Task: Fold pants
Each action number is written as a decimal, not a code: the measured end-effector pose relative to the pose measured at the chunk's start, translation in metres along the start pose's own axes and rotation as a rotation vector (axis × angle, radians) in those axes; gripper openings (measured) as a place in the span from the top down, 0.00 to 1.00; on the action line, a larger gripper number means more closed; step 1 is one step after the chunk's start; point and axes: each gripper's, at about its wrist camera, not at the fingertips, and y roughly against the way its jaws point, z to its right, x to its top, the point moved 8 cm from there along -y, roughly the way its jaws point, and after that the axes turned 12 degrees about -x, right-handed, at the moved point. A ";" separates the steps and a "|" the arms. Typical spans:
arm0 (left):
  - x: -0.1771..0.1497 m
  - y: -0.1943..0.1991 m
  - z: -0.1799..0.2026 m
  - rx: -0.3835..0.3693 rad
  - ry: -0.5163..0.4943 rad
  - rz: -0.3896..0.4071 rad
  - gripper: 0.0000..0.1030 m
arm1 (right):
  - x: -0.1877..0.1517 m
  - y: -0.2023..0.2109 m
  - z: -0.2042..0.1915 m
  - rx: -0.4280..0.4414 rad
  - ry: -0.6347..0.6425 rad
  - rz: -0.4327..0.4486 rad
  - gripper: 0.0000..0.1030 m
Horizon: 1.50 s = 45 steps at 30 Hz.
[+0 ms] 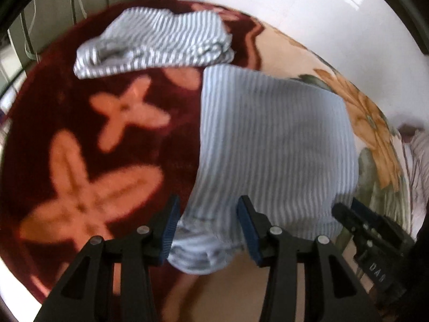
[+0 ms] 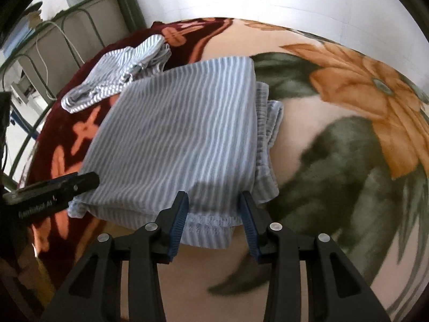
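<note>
Two striped garments (image 2: 174, 123) (image 2: 115, 72), one floral blanket (image 2: 348, 107).

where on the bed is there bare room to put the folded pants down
Most room is on the blanket right of the blue striped pants, over the orange flower toward the wall. A smaller bare patch is the dark red part left of the pants, below the striped bundle. It is crowded at the pants' near edge, where the left gripper and right gripper straddle it.

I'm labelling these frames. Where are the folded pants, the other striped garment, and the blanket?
folded pants (image 2: 174, 134): right wrist view, top panel.
striped garment (image 1: 158, 43): left wrist view, its middle.
blanket (image 1: 80, 139): left wrist view, dark red part.
</note>
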 end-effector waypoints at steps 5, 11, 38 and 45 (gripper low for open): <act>-0.015 0.028 0.017 0.023 -0.071 0.047 0.52 | -0.009 0.029 -0.004 0.016 -0.050 0.037 0.52; -0.018 0.041 0.032 0.061 -0.164 0.106 0.37 | -0.020 0.049 -0.004 -0.011 -0.069 0.055 0.47; -0.023 0.022 0.012 0.004 -0.103 0.058 0.36 | -0.034 0.041 -0.007 -0.054 -0.120 0.033 0.46; -0.023 0.020 0.012 0.009 -0.113 0.057 0.36 | -0.036 0.039 -0.009 -0.052 -0.119 0.026 0.46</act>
